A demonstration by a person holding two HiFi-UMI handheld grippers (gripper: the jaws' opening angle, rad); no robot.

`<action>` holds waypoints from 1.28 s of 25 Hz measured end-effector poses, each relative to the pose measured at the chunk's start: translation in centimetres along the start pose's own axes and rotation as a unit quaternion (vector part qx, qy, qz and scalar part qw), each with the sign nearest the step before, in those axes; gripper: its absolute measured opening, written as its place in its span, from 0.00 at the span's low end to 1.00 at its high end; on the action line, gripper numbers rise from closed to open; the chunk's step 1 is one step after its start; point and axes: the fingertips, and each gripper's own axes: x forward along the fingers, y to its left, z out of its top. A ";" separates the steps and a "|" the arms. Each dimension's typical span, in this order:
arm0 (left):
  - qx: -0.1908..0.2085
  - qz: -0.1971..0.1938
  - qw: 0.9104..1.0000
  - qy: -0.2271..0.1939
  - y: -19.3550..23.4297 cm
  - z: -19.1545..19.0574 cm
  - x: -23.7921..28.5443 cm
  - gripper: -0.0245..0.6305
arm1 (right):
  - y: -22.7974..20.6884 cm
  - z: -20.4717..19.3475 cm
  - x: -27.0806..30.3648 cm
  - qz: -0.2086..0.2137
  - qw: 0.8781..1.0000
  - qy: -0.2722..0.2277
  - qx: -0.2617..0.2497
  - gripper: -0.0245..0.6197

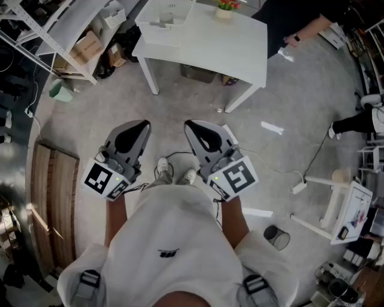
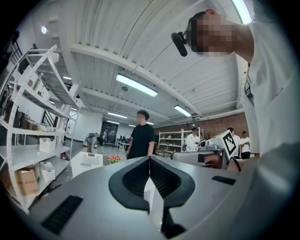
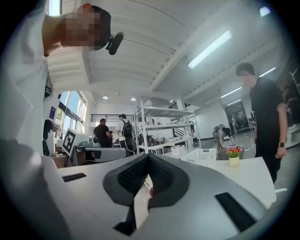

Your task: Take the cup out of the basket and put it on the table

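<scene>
A white basket (image 1: 146, 28) stands at the far left end of the white table (image 1: 234, 45), well ahead of me. A greyish cup (image 1: 166, 19) shows dimly inside it. The basket also appears small in the left gripper view (image 2: 89, 160) and in the right gripper view (image 3: 202, 153). My left gripper (image 1: 144, 124) and right gripper (image 1: 188, 124) are held side by side close to my body, pointing toward the table and far short of it. Both are shut, tips meeting, with nothing between them (image 2: 149, 159) (image 3: 148, 157).
A small flower pot (image 1: 226, 8) sits on the table's far edge. Metal shelving (image 1: 66, 30) with a cardboard box (image 1: 87, 47) stands left. A person in black (image 1: 300, 24) stands beyond the table. A white stand (image 1: 336, 204), a black bin (image 1: 277, 237) and a floor cable lie right.
</scene>
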 end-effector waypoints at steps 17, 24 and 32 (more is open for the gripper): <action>0.016 0.029 0.999 0.009 -3.0 -0.1 1.3 0.06 | -1.3 2.3 -2.6 0.015 0.999 -0.048 -0.006 0.05; 0.015 0.034 0.999 0.009 -0.7 -0.4 2.5 0.06 | -2.3 2.6 -0.5 0.025 0.999 -0.047 -0.012 0.05; 0.010 0.031 0.999 0.005 3.7 -0.6 5.5 0.06 | -5.8 2.8 3.5 0.022 0.999 -0.045 -0.009 0.05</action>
